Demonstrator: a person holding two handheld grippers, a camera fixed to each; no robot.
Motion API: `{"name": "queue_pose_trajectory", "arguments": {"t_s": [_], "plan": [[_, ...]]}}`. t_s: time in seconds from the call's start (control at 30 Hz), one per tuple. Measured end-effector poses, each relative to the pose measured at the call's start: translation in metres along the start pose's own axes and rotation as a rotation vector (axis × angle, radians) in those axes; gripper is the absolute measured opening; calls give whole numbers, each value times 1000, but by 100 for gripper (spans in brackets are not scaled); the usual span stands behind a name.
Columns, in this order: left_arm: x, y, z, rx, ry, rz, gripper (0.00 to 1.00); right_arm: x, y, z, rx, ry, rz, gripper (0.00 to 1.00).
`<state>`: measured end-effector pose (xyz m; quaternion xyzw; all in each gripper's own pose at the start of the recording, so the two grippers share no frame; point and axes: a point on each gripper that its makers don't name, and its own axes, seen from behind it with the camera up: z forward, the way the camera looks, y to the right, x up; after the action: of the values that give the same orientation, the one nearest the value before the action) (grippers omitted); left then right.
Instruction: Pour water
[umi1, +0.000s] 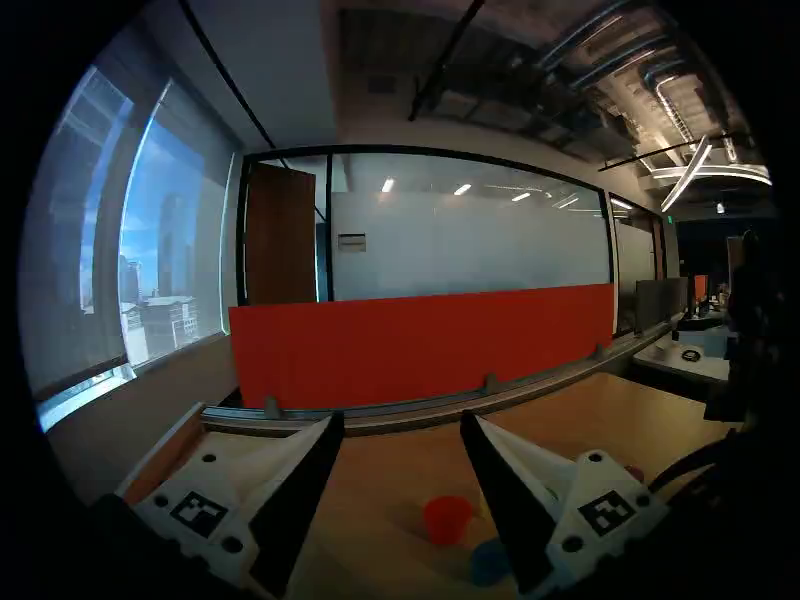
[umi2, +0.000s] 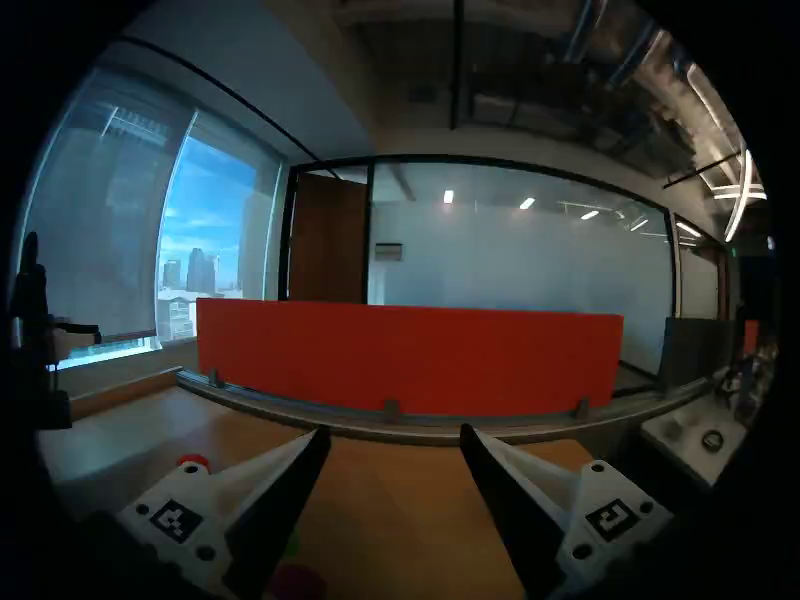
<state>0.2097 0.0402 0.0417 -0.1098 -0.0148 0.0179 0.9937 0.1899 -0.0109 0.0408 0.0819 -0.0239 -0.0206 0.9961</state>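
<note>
In the left gripper view a small red cup (umi1: 446, 519) stands on the wooden desk (umi1: 390, 490), low between my fingers, with a blue round thing (umi1: 490, 561) just right of it. My left gripper (umi1: 402, 425) is open above them, nothing between its fingers. In the right gripper view my right gripper (umi2: 394, 433) is open too and holds nothing. Near its left finger peeks a red rounded thing (umi2: 192, 462), and a dark red shape (umi2: 298, 582) lies at the bottom edge; what these are I cannot tell.
An orange divider panel (umi1: 420, 340) on a grey rail (umi2: 400, 425) bounds the far edge of the desk. Behind it stand a glass wall and a wooden door (umi1: 281, 235). Windows fill the left side. More desks with monitors sit at the right (umi1: 690, 345).
</note>
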Motion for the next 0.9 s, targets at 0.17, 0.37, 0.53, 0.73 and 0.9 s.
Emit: {"name": "queue_pose_trajectory", "arguments": {"t_s": [0.17, 0.37, 0.53, 0.73, 0.9], "plan": [[0, 1, 4, -18, 1, -14, 85, -4, -4, 1, 31, -13, 9, 100], [-10, 7, 6, -70, -27, -27, 85, 1, -11, 3, 94, -4, 6, 100], [-9, 20, 3, -140, -17, -14, 85, 5, -26, 2, 184, -5, -6, 100], [-5, 38, -3, -240, -13, -15, 85, 6, -55, -4, 314, -21, -16, 100], [1, 52, -9, -313, -5, -12, 85, 6, -78, -9, 428, -26, -3, 100]]}}
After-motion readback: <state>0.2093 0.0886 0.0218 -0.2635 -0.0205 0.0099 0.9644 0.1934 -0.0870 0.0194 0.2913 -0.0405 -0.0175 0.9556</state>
